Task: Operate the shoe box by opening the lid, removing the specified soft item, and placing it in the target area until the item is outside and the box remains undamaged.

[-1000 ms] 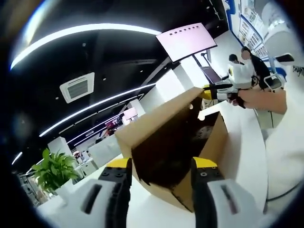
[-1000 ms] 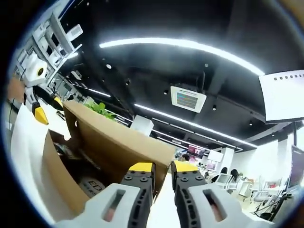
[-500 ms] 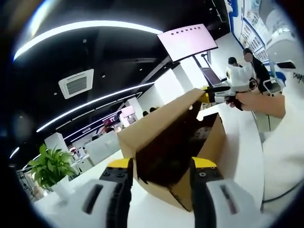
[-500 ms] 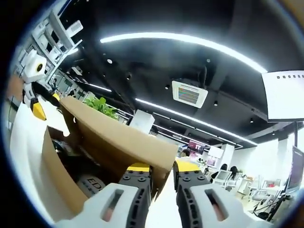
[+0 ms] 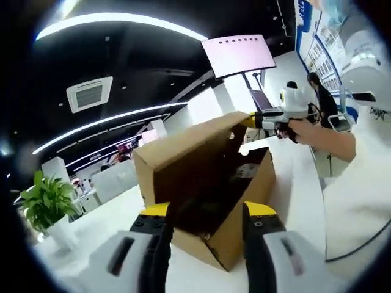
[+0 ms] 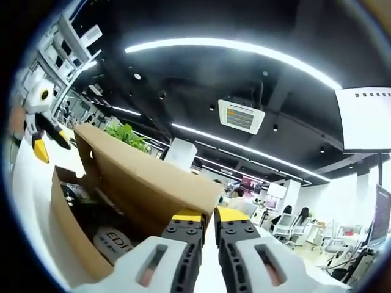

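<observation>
Setting: office, white desk (image 5: 91, 226).
Lid: my right hand-held gripper (image 6: 201, 221) pinches the shoe box (image 5: 204, 183) lid (image 6: 140, 177) edge.
Left: my left hand-held gripper (image 5: 201, 215) gapes empty, box just ahead.

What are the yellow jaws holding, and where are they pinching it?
The right gripper pinches the cardboard lid at its corner edge. The left gripper is open, holding nothing.

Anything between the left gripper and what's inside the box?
Nothing visible. The lid is raised, pinched at its far corner by the right gripper. The left gripper faces the open box; its contents are dark and indistinct.
</observation>
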`<state>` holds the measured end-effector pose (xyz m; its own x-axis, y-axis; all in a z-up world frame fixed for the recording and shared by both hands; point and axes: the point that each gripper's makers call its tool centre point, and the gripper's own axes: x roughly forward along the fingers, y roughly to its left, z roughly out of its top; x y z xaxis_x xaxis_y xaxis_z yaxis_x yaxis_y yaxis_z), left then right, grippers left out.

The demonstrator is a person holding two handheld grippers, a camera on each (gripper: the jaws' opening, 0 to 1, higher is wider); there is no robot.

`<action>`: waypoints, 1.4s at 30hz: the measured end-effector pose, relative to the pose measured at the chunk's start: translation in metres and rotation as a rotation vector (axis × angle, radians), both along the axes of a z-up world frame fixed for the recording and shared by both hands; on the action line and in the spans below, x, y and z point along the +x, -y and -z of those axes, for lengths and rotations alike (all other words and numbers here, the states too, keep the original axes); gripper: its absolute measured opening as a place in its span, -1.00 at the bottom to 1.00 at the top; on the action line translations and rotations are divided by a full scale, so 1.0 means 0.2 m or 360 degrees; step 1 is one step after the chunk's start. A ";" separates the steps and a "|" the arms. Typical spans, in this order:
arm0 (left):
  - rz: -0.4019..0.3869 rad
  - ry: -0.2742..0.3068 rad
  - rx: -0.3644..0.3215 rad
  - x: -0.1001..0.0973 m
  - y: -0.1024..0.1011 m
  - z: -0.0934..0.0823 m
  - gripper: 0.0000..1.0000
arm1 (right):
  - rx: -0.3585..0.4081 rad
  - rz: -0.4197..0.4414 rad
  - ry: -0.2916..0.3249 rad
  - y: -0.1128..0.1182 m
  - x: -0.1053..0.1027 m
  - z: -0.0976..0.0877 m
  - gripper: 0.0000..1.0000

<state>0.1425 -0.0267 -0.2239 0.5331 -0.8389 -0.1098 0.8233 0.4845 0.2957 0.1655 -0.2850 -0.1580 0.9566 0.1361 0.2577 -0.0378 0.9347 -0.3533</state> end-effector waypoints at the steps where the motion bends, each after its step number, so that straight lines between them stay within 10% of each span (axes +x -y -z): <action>1: 0.0004 -0.0061 -0.0023 0.00 0.00 0.00 -0.16 | -0.0010 0.0005 0.0001 0.00 0.00 0.00 -0.92; 7: 0.0316 -0.0303 0.0080 -0.08 0.07 0.06 0.18 | 0.0017 -0.0017 -0.0013 0.01 0.02 -0.02 -0.92; 12: 0.0247 -0.0122 0.0333 -0.03 0.08 0.08 -0.15 | 0.0045 -0.0006 -0.0029 0.01 0.03 -0.03 -0.92; 17: 0.0234 0.0017 0.0731 0.02 0.06 0.16 -0.05 | 0.0044 -0.0009 -0.0035 0.02 0.04 -0.04 -0.92; 20: 0.0305 -0.0017 0.0740 0.00 0.08 0.16 -0.38 | 0.0035 -0.0001 -0.0031 0.01 0.05 -0.05 -0.92; 28: 0.0406 -0.0165 0.0831 0.00 0.12 0.19 -0.31 | 0.0093 -0.0001 0.0004 0.02 0.07 -0.07 -0.93; 33: 0.0418 -0.0050 0.1077 0.04 0.11 0.27 -0.58 | 0.0029 0.0028 0.0021 0.01 0.07 -0.08 -0.93; 42: 0.0566 -0.0067 0.1178 -0.01 0.11 0.32 -0.80 | -0.0056 0.0077 -0.0068 0.02 0.08 -0.09 -0.88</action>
